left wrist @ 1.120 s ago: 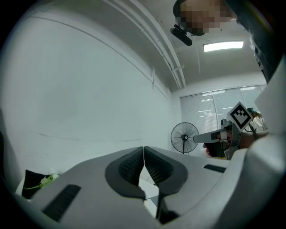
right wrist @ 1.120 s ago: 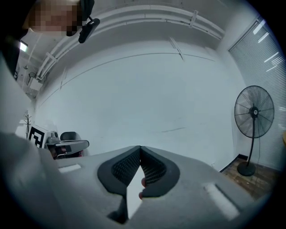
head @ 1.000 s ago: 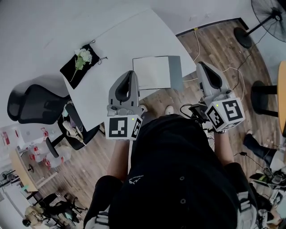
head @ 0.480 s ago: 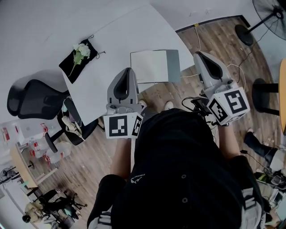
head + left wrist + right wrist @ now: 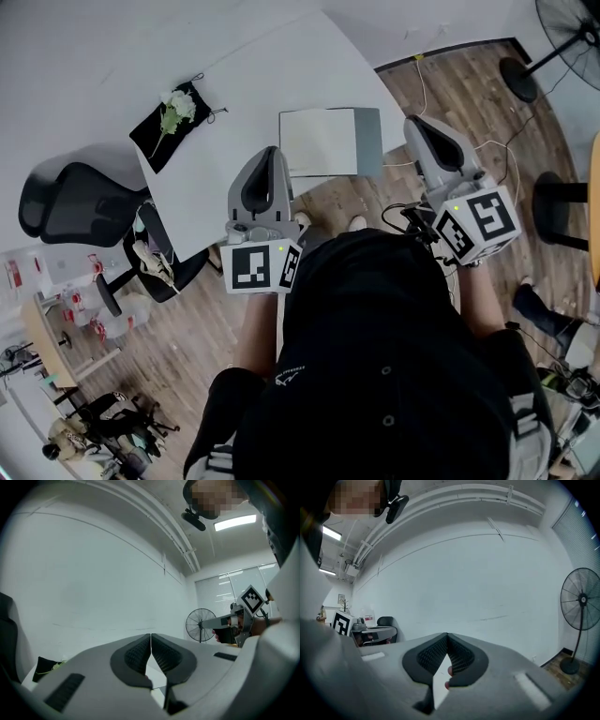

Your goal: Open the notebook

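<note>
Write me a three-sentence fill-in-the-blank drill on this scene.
1. The notebook lies on the white ____.
2. The flower rests on a ____ cloth.
3. The jaws of the left gripper and the right gripper are both ____.
Missing words: table; black; shut.

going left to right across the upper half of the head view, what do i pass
black office chair → black cloth with white flowers → left gripper → notebook → right gripper → standing fan
</note>
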{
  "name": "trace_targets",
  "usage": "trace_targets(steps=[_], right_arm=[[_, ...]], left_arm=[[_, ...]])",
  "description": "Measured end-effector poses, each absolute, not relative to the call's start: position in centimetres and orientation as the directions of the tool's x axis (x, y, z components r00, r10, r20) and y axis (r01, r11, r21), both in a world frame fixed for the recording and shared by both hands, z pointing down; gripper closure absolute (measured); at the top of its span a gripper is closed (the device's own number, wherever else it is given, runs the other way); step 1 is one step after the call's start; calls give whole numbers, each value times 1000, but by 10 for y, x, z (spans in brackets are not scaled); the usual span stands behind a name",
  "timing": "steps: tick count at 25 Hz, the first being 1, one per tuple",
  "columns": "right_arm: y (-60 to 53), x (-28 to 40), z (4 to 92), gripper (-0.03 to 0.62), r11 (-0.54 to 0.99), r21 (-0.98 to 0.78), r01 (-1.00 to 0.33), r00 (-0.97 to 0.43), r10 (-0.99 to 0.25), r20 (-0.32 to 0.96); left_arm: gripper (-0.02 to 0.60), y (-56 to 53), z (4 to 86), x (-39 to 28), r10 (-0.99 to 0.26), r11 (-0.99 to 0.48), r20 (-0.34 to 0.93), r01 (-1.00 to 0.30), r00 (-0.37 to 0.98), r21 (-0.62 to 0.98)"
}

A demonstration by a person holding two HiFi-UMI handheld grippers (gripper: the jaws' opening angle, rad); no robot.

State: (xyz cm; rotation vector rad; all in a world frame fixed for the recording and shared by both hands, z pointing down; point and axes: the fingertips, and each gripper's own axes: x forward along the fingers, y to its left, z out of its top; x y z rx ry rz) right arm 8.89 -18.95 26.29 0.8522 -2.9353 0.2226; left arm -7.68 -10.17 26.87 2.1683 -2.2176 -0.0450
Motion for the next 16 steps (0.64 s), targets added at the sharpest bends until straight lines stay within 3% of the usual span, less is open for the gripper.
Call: trace_targets(steps=[16], right_arm=[[-189, 87, 278, 589, 837, -141, -529, -847, -513, 139]], left_arm=[[574, -95, 280, -76, -999, 34, 23, -999, -33, 41]])
